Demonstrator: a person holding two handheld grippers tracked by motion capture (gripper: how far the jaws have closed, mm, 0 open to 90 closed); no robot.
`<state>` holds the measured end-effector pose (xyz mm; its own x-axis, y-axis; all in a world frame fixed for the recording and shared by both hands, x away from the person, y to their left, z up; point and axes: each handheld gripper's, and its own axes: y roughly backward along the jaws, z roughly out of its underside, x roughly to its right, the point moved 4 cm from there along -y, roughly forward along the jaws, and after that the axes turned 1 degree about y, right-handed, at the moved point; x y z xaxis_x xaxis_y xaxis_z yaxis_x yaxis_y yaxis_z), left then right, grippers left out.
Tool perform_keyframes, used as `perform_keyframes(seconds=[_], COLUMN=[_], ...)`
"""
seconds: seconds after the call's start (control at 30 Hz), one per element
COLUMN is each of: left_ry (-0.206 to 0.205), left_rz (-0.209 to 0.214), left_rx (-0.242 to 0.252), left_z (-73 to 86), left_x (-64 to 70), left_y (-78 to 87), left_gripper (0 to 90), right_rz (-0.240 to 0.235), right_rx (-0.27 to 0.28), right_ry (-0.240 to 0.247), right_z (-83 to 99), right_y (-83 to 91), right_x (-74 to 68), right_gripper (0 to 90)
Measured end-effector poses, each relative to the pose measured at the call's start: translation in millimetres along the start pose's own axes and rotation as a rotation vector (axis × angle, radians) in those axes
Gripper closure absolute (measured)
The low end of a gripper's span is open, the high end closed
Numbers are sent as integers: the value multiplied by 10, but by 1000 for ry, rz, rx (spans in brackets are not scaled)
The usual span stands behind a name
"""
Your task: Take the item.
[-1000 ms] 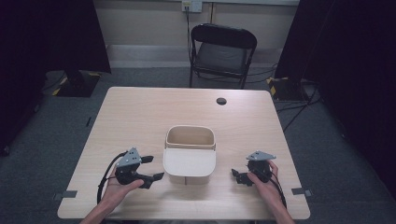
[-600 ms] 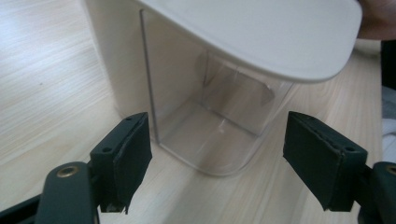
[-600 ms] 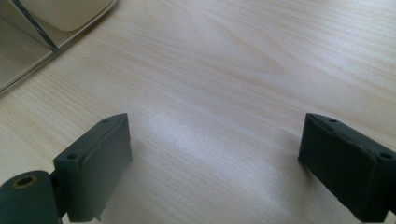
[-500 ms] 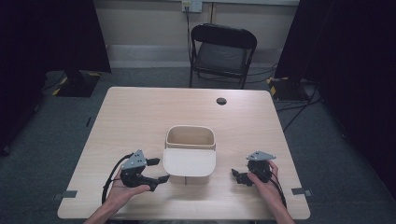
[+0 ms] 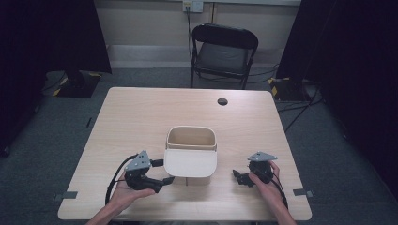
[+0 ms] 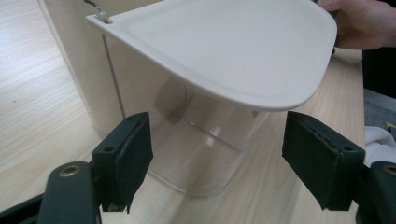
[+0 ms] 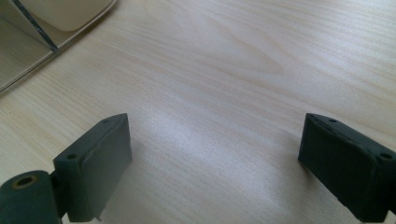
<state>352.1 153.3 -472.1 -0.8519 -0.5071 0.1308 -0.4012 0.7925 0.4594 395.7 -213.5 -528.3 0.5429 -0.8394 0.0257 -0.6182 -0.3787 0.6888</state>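
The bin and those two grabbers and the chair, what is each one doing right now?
Bin: upright on the table, top open, empty as far as visible.
Lid: swung out toward the person.
Left gripper: open, fingers beside the bin.
Right gripper: open, holding nothing.
Chair: unfolded, unoccupied.

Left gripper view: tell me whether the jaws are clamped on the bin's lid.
No: the left gripper stands wide open, its jaws apart below the lid, touching nothing.

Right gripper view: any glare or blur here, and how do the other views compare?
Right gripper view: soft sheen on the table, near jaws slightly soft. Left gripper view: sharp, the bin has a reflective clear base under its lid. High view: table evenly lit, surroundings dark.
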Motion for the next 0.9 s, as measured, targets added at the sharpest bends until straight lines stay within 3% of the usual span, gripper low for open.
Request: perform_keyframes(seconds=[0.3,0.9], left_ry=[18,32], left_rz=[-1,4], left_rx=[30,66], left_z=[-42,-92], left_x=[-23,-23], left_y=[35,56], left_gripper=[299,282], right_rz=[0,0], right_rx=[0,0], right_ry=[0,0], right_z=[0,0], right_y=[0,0], right_x=[0,0], right_gripper=[86,86])
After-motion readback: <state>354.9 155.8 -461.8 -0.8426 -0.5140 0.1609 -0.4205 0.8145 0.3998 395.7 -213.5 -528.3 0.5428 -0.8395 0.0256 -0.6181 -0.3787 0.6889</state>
